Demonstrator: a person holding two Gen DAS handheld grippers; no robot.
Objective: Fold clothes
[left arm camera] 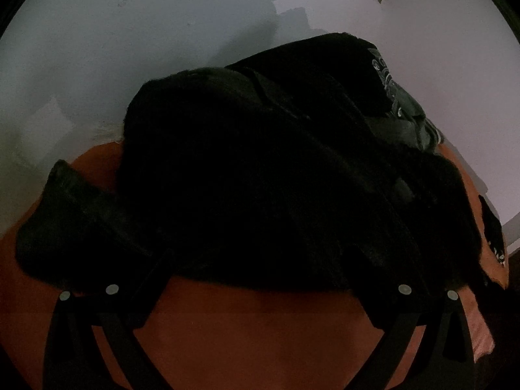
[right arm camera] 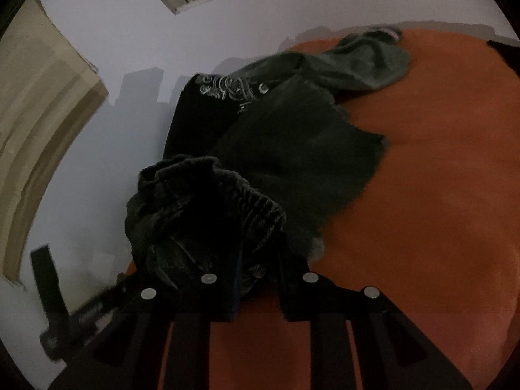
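Gripping a bunched wad of dark ribbed fabric (right arm camera: 204,214), the right gripper (right arm camera: 256,279) has its two fingers drawn close together with the cloth pinched between them; its jaws have just been closing. The wad rises ahead of and slightly to the left of the fingertips, crumpled into ridges, and hides the tips themselves. Directly beyond it, the same heap continues as a flat dark garment (right arm camera: 292,149) with a frayed right edge, lying on the orange surface (right arm camera: 422,195). Farther ahead sits a black piece with a pale ornamental print (right arm camera: 227,87), and beyond that, to the right, a grey-green garment (right arm camera: 364,61) reaching toward the far edge of the orange surface. Left of the gripper, a pale wall (right arm camera: 130,48) and a beige door frame (right arm camera: 42,97) are in view.

The left gripper (left arm camera: 260,260) has its fingers spread wide apart, one at each lower side of the view. A large black garment (left arm camera: 260,178) lies across the space ahead of them and covers both fingertips; whether the pads bear on the cloth cannot be told, as the fabric is too dark to read. A fold of the same cloth (left arm camera: 81,214) juts out to the left over the left finger. Ahead and to the right, the printed piece (left arm camera: 383,71) and grey-green cloth (left arm camera: 419,123) show at the heap's far side. Bare orange surface (left arm camera: 260,331) lies between the fingers, nearest the camera.
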